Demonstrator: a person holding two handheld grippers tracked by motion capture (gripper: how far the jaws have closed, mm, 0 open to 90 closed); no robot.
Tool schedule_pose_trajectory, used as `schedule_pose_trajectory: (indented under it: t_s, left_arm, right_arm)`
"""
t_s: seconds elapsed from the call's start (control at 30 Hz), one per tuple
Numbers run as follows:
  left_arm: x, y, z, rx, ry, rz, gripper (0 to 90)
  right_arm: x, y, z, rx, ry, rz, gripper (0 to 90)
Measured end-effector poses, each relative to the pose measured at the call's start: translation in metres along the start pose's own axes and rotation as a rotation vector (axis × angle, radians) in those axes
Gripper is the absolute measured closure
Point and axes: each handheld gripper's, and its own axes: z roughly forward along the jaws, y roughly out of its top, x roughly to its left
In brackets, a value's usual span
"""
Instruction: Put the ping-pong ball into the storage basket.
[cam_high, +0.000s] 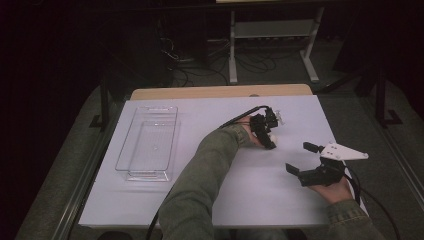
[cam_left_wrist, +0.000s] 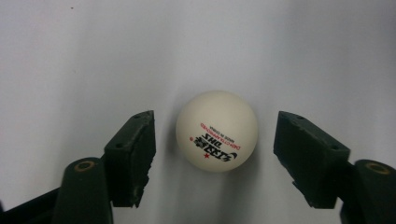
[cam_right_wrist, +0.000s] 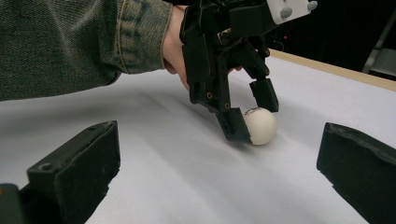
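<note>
The left gripper (cam_left_wrist: 215, 154) stands with its jaws spread apart, one on each side of a white ping-pong ball (cam_left_wrist: 216, 130), and a clear gap shows on both sides of the ball in the left gripper view, so nothing is clamped. The ball rests on the white table top (cam_left_wrist: 70, 56), its red and black printing turned toward the camera. From the right gripper view the same left gripper (cam_right_wrist: 254, 116) tilts down over the ball (cam_right_wrist: 259, 125), the nearer jaw looking very close to it or touching, which I cannot settle from that side. A hand (cam_right_wrist: 173, 44) in a green denim sleeve (cam_right_wrist: 70, 42) carries it.

Seen from above, the ball (cam_high: 273, 135) lies right of the table's middle, under the left gripper (cam_high: 267, 132), whose arm reaches across from the bottom of the view. Nearer the person and further right of the ball, well apart from it, the right gripper (cam_high: 304, 157) hovers with its jaws wide open and nothing between them, a grey three-cornered plate (cam_high: 345, 151) on top. Far to the left of the ball, a clear plastic tray (cam_high: 148, 142) sits on the table top with nothing in it.
</note>
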Motion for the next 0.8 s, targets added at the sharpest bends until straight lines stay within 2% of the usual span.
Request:
schedule_pose_trajectory:
  t_s: [0.37, 0.47, 0.8]
  left_arm:
    - [-0.0048, 0.0028, 0.0016, 0.011, 0.017, 0.02, 41.7]
    - [-0.0054, 0.0032, 0.0027, 0.015, 0.015, 0.019, 48.6]
    - [-0.0056, 0.0037, 0.0037, 0.016, 0.013, 0.021, 50.7]
  right_arm:
    - [0.0008, 0.0002, 0.0001, -0.001, 0.001, -0.005, 0.0]
    - [0.0008, 0.0002, 0.0001, -0.001, 0.002, -0.004, 0.0]
    - [0.0009, 0.0003, -0.0001, -0.001, 0.006, -0.003, 0.0]
